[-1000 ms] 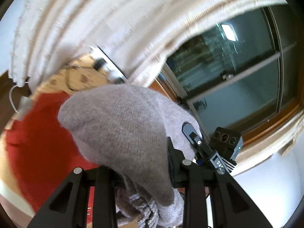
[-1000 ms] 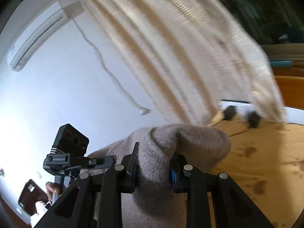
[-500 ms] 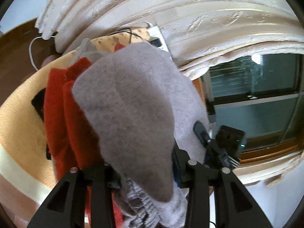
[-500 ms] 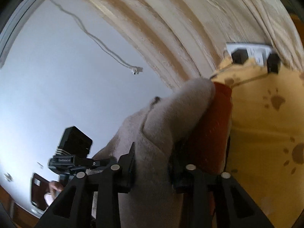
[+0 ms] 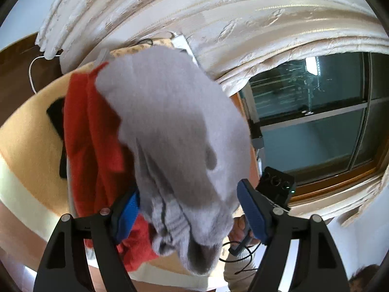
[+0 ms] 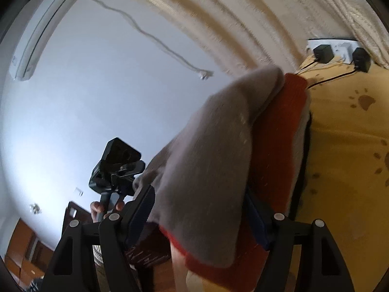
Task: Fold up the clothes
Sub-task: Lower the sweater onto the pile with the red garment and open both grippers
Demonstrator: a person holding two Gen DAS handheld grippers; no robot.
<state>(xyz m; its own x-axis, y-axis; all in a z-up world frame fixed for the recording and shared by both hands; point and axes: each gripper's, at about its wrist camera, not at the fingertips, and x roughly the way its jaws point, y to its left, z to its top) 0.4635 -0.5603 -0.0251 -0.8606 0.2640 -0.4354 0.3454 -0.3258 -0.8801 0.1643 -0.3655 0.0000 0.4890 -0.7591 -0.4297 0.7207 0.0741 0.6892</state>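
A folded grey knit sweater (image 5: 175,126) lies on top of a folded red garment (image 5: 90,133) on the yellow paw-print bedcover (image 5: 26,150). My left gripper (image 5: 189,209) is open, its blue pads (image 5: 252,206) apart on either side of the sweater's ribbed hem. In the right wrist view the grey sweater (image 6: 214,170) rests on the red garment (image 6: 274,146). My right gripper (image 6: 201,216) is open too, its fingers spread around the sweater's edge. Each view shows the other gripper held in a hand.
Cream curtains (image 5: 218,24) hang behind the bed beside a dark window (image 5: 316,121). A white power strip (image 6: 333,48) with black plugs lies at the bedcover's far edge. A black garment (image 5: 57,116) peeks from under the red one. A white wall (image 6: 97,97) with an air conditioner is left.
Both grippers carried the grey sweater down onto the red garment, then opened and let go of it. One second ago both were shut on the sweater in the air.
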